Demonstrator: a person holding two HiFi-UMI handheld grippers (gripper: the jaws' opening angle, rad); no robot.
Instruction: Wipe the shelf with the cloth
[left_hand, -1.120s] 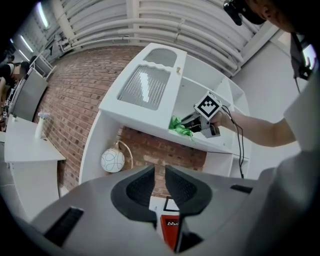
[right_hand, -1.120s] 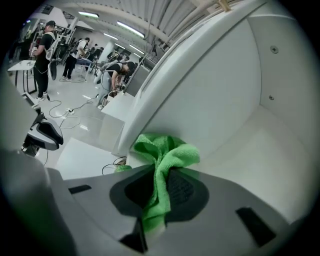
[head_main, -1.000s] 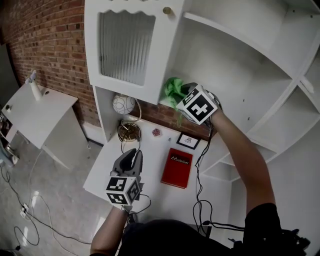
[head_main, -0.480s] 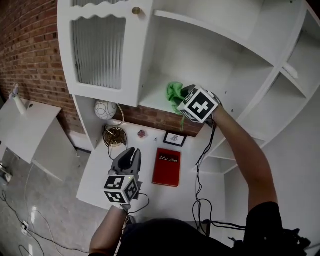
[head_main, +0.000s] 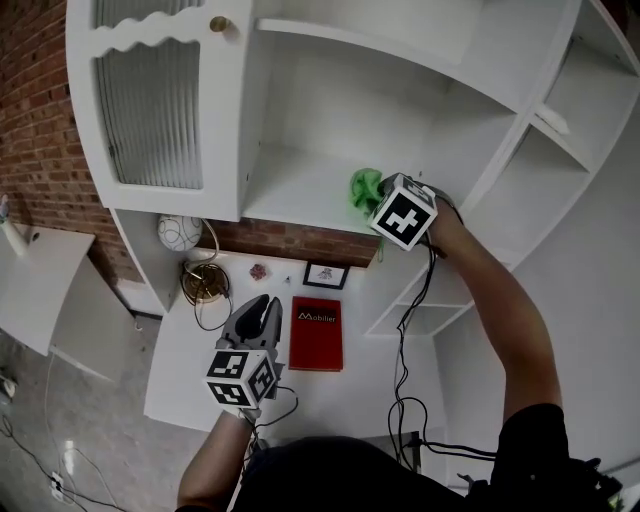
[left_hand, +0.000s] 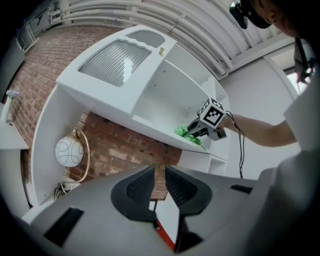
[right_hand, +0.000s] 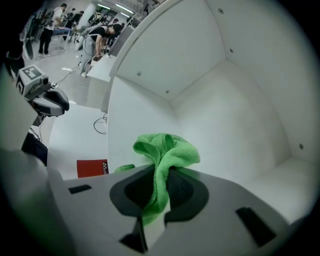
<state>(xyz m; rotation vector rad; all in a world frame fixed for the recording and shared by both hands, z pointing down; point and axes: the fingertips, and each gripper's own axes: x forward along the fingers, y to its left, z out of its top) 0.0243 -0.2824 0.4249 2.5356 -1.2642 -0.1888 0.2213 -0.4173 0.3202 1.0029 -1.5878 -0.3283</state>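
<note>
A red book (head_main: 316, 333) is noted on the tabletop (head_main: 195, 372). The cloth (right_hand: 167, 150) is clamped by the outstretched right hand-held gripper (right_hand: 157, 189) at the shelf's (head_main: 300, 192) front edge; the left hand-held gripper (left_hand: 160, 186) is held nearly closed, empty.

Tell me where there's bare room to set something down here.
The shelf is bare from the cabinet door to the green cloth. The desk is free right of the red book. Its back edge, with lamp and framed picture, is crowded.
</note>
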